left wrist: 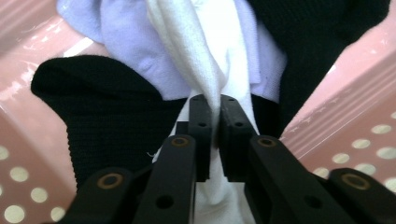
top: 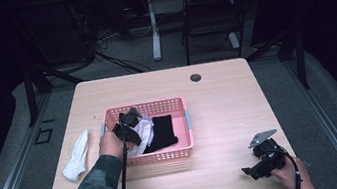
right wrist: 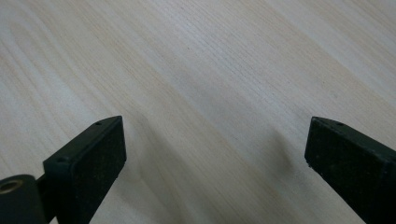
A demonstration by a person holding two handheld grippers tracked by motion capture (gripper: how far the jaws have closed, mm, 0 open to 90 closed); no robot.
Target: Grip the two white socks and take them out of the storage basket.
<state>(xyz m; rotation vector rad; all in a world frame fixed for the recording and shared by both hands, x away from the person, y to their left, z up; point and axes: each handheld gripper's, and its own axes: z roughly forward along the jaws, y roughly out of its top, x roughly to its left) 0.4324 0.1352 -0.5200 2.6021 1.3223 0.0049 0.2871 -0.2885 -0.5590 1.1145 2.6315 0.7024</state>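
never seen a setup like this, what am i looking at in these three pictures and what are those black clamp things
A person sits at a wooden table, holding a two-jaw gripper in each hand. The wide picture comes from a camera above the table. The other two come from cameras riding on the grippers, looking along their black jaws.

The left gripper reaches into a pink basket of clothes and is shut on a white cloth, with black cloth and pale lilac cloth around it. The right gripper is open, jaws wide apart over bare wood; from above it sits near the table's front right. Another white cloth lies on the table left of the basket.
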